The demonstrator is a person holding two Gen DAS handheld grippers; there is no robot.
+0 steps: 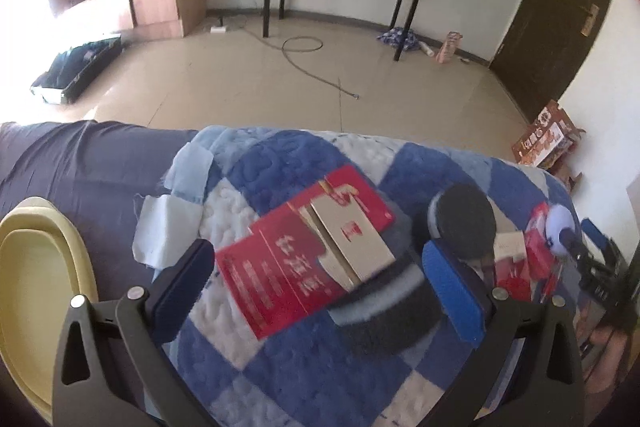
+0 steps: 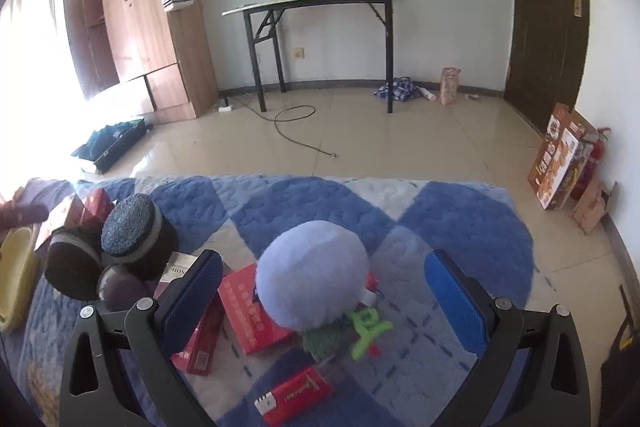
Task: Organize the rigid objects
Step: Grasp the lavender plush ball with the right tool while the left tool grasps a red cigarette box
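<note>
My left tool (image 1: 320,291) gapes over the red carton (image 1: 296,259); only my right tool (image 2: 324,303), also spread, shows the red lighter (image 2: 294,397) below the blue plush ball (image 2: 312,275).

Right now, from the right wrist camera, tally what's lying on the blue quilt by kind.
Red boxes: 4
Dark round pads: 3
Pale blue plush ball: 1
Green plastic piece: 1
White box: 1
Total: 10
</note>
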